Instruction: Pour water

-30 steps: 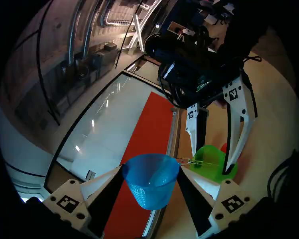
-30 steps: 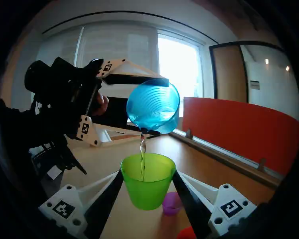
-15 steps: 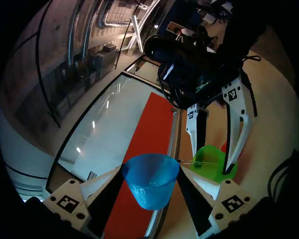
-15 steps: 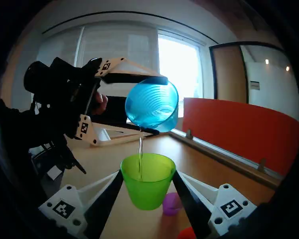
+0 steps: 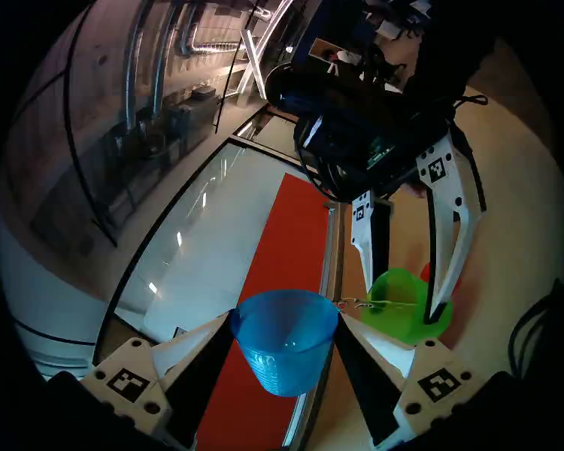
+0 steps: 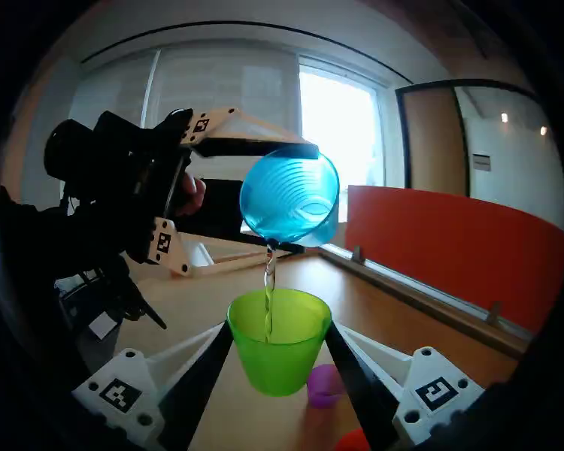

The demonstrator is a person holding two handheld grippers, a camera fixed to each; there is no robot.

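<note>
- Water (image 6: 268,289) falls in one thin twisting stream from the lip of the blue cup (image 6: 289,197) into the mouth of the green cup (image 6: 280,342) right below it.
- Left gripper (image 6: 304,199) is clamped on the blue cup, one finger on each side, and holds it tipped far over, above the green cup.
- Right gripper (image 6: 279,331) is closed on the green cup, a finger against each wall, cup upright, over the wooden table (image 6: 402,316). Cannot tell whether its base rests on the table.
- Step in hand, as I judge it: mid-pour, with little water left in the blue cup.
- To do it well:
  - hold the blue lip over the middle of the green mouth, not its rim;
  - change the tilt slowly so the stream stays thin and does not swing;
  - hold the green cup level and unmoving;
  - right the blue cup only once the stream drops to drips.
- Risk: a sideways drift of either hand puts water on the table.
- Count:
  - grippers, two;
  - cups in use, two (one blue, one green);
  - spare purple cup (image 6: 323,383), one, on the table just behind the green one;
  - red thing (image 6: 353,440), one, too little seen to name;
  - streams, one.
</note>
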